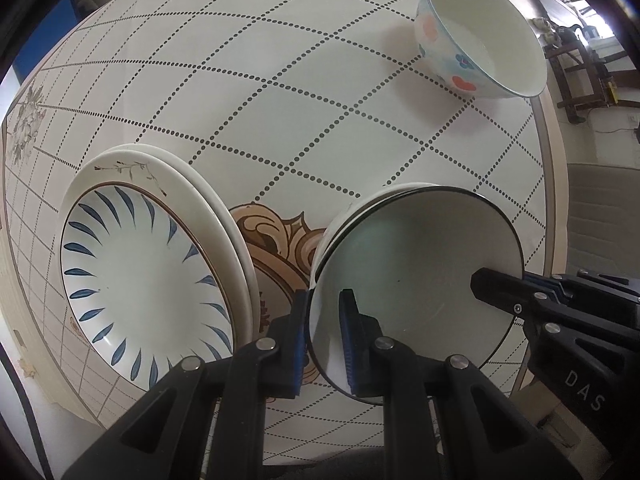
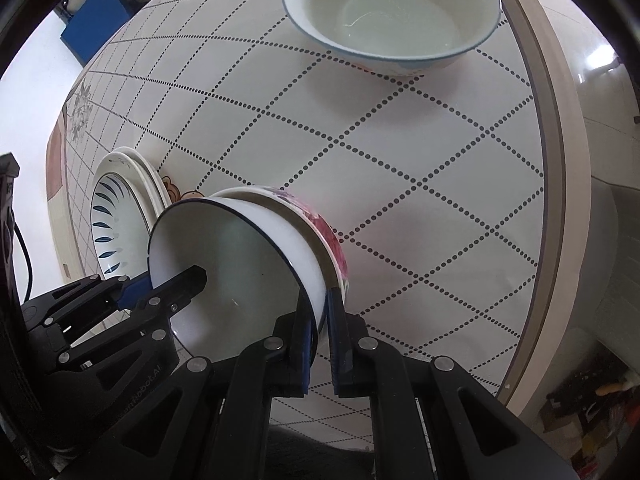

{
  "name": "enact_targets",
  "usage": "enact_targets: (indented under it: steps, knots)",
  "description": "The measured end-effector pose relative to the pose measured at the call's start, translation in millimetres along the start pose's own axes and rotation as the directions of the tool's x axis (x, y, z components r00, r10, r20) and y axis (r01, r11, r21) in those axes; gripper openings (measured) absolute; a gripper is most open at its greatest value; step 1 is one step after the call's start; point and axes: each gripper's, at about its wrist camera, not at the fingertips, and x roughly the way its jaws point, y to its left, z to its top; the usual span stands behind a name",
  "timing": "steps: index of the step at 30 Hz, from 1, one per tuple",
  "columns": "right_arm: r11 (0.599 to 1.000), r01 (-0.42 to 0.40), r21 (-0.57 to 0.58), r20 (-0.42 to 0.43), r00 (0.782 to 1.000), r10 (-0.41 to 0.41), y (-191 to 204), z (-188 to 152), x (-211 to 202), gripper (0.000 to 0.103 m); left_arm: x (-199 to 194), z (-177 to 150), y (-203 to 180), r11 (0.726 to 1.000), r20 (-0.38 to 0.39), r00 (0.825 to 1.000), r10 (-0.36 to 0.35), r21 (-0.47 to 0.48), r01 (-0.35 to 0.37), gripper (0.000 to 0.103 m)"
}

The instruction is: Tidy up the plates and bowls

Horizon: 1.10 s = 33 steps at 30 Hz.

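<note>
Both my claws, left [image 1: 325,332] and right [image 2: 319,340], pinch the dark-rimmed bowl's [image 2: 224,264] rim | seemingly nested in pink-flowered bowl [image 2: 334,248] | plates [image 1: 136,276] stacked | floral bowl [image 1: 480,40] remains.

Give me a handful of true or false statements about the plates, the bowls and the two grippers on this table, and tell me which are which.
1. Both grippers grip the rim of the dark-rimmed bowl. True: the left gripper and the right gripper have their jaws on opposite sides of its wall.
2. The dark-rimmed bowl sits alone on the table. False: it is nested in a bowl with a pink flower pattern.
3. The blue-leaf plate tops a stack of plates. True.
4. The bowl with orange and blue flowers is stacked with the others. False: it stands apart near the far edge.
5. That far bowl holds food. False: it looks empty.
</note>
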Motion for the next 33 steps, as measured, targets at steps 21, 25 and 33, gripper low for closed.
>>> enact_targets:
  steps: [21, 25, 33]
  knots:
    - [1.0, -0.004, 0.027, 0.005, 1.0, 0.004, -8.8, -9.5, -4.1, 0.009, -0.8, -19.9, -3.5, 1.0, 0.034, 0.999, 0.001, -0.016, 0.0, 0.013]
    - [1.0, -0.004, 0.018, 0.003, 1.0, 0.004, -8.3, -9.6, -3.5, 0.009, -6.5, -22.0, 0.6, 1.0, 0.037, 0.999, -0.002, -0.025, 0.003, 0.013]
    - [1.0, -0.02, 0.009, 0.006, 1.0, 0.02, -9.4, -14.7, -7.9, 0.009, -38.9, -31.9, 14.4, 0.996, 0.119, 0.993, 0.014, -0.088, -0.004, 0.016]
